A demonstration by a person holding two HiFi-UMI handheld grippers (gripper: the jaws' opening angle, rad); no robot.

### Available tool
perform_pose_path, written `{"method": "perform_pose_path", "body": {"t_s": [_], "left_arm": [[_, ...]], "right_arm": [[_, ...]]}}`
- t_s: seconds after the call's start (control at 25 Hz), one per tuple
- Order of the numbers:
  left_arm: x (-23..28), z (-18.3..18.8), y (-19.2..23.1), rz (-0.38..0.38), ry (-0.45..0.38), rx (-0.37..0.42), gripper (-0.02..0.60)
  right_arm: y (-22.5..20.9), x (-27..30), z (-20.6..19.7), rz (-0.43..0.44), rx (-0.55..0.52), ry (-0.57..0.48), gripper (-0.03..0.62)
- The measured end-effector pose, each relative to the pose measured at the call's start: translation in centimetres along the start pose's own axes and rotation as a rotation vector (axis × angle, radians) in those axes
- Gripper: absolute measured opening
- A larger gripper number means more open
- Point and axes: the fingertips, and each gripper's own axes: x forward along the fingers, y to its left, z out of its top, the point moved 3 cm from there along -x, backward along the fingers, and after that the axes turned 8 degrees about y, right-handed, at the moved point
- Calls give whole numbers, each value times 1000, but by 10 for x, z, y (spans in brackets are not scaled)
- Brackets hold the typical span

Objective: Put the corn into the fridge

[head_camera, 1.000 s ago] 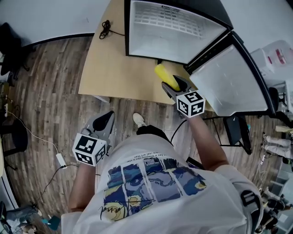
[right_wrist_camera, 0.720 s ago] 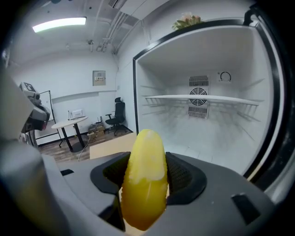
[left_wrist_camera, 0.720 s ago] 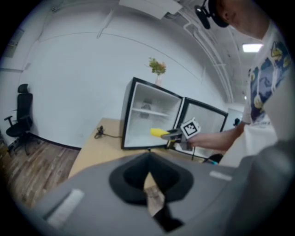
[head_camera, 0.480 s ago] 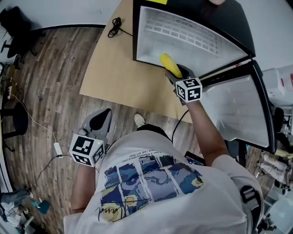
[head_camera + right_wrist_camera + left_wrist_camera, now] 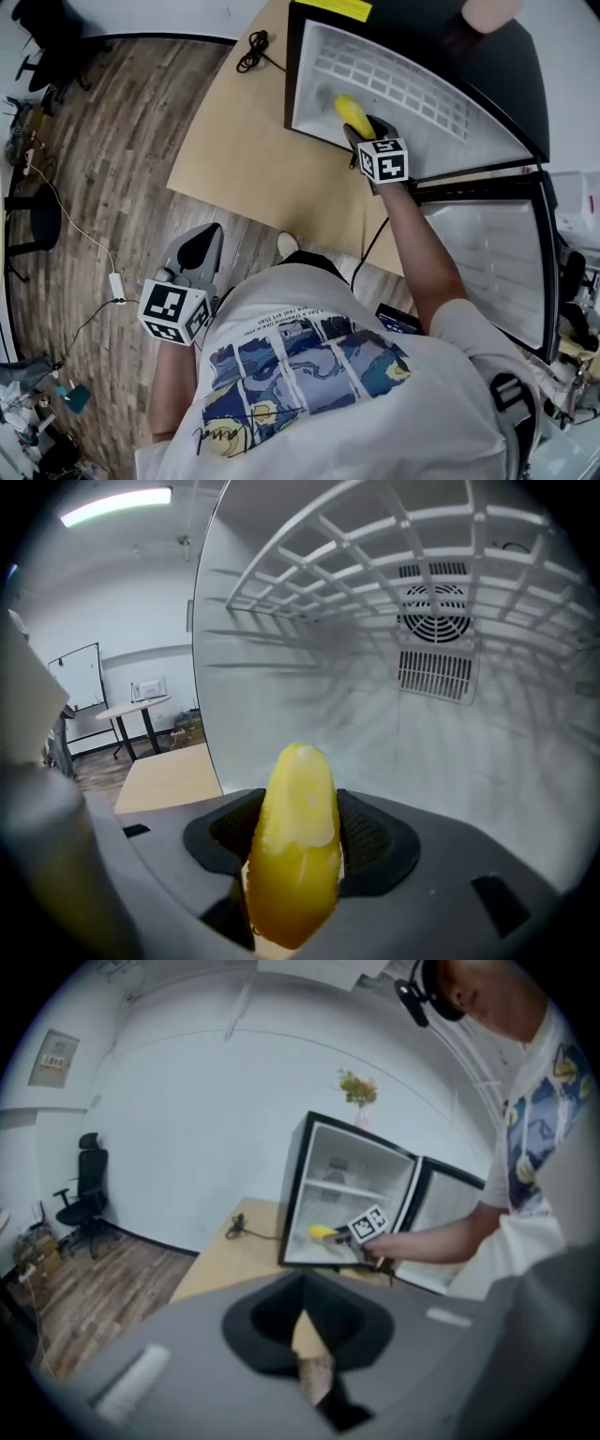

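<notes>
My right gripper (image 5: 362, 127) is shut on a yellow cob of corn (image 5: 352, 113) and reaches into the lower compartment of the open fridge (image 5: 412, 89). In the right gripper view the corn (image 5: 294, 841) stands pinched between the black pads (image 5: 367, 836), with the white fridge floor and back wall right ahead. The left gripper view shows the corn (image 5: 322, 1232) at the fridge (image 5: 349, 1194) mouth from afar. My left gripper (image 5: 208, 234) hangs low at my left side over the wooden floor, jaws together, holding nothing.
The fridge stands on a light wooden table (image 5: 248, 159), with its door (image 5: 487, 267) swung open to the right. A wire shelf (image 5: 375, 564) spans the top of the compartment and a fan vent (image 5: 441, 649) sits in the back wall. A black cable (image 5: 251, 52) lies on the table's far corner.
My right gripper has carried the corn forward from in front of the table edge into the fridge's mouth. The left gripper has stayed at my side.
</notes>
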Motion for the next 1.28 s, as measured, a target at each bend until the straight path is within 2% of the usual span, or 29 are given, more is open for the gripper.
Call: {"method": "perform_pose_path", "body": {"t_s": [0.64, 1.28], "left_arm": [[2, 3, 14, 114, 41, -64, 9], [2, -2, 20, 144, 57, -103, 9]], "right_arm": [[-25, 88, 33, -33, -12, 26, 236], [-23, 113, 37, -45, -49, 48, 238]]}}
